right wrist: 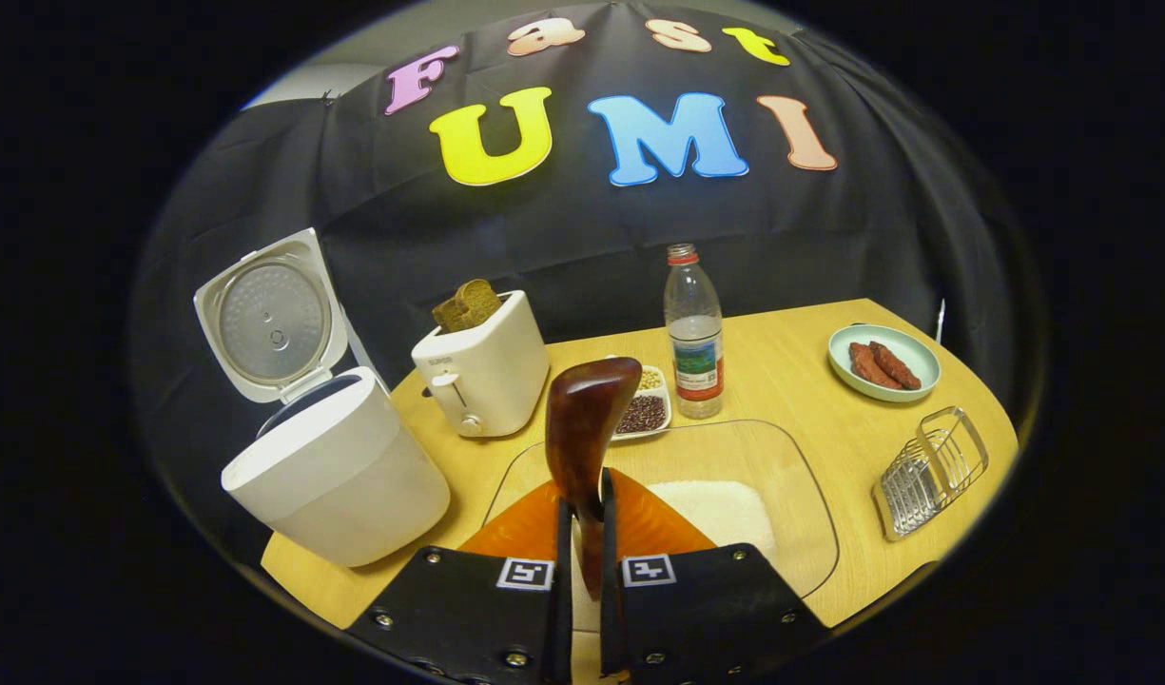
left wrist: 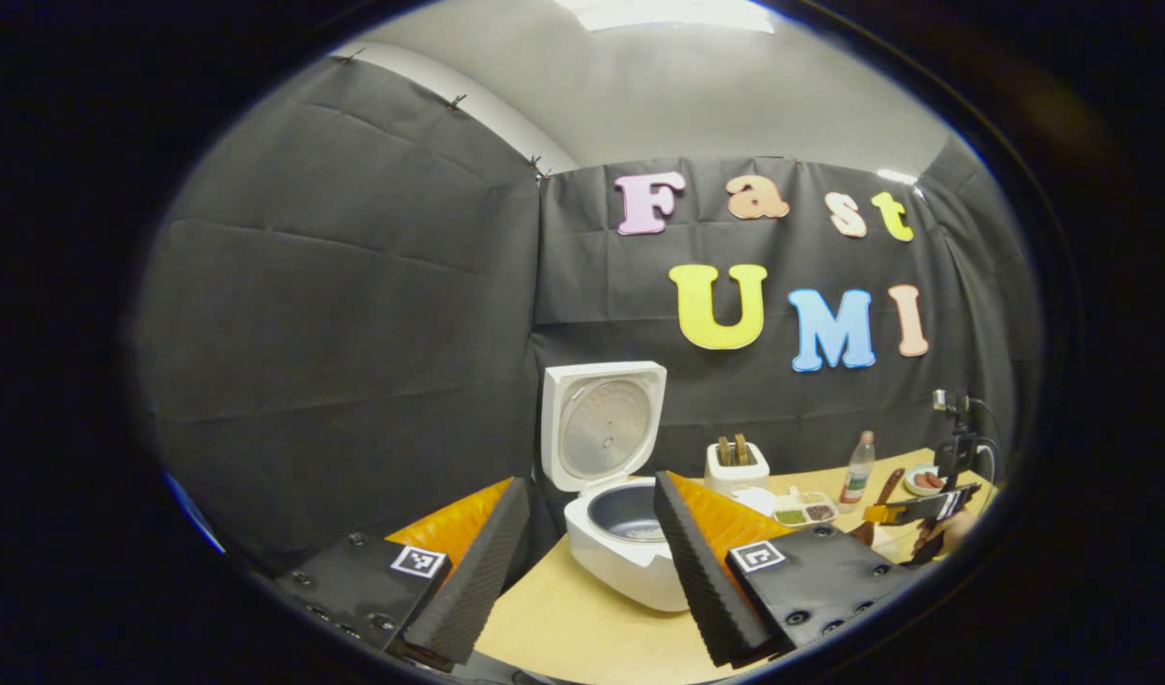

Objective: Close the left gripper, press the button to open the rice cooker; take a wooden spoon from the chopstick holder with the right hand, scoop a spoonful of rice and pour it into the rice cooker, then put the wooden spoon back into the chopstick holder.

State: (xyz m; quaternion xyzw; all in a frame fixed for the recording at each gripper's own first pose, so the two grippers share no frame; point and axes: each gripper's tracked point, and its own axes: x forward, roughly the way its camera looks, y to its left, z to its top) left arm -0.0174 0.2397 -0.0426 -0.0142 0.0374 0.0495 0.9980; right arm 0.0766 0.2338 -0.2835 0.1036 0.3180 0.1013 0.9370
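Now the rice cooker (right wrist: 335, 466) stands lid-up at lower left of the right gripper view, and the right claw (right wrist: 582, 561) pinches the wooden spoon (right wrist: 587, 428) above the glass dish of rice (right wrist: 725, 504) at lower centre. Next, I judge, comes dipping and scooping. The left claw (left wrist: 582, 561) gapes wide over the bench (left wrist: 582, 628); the bottle (right wrist: 693, 333) label is unreadable.

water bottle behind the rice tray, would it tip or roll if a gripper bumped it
Likely tips easily: the water bottle is tall, narrow and upright, apparently only partly filled, so fairly light. Being round, it would probably roll across the table once down.
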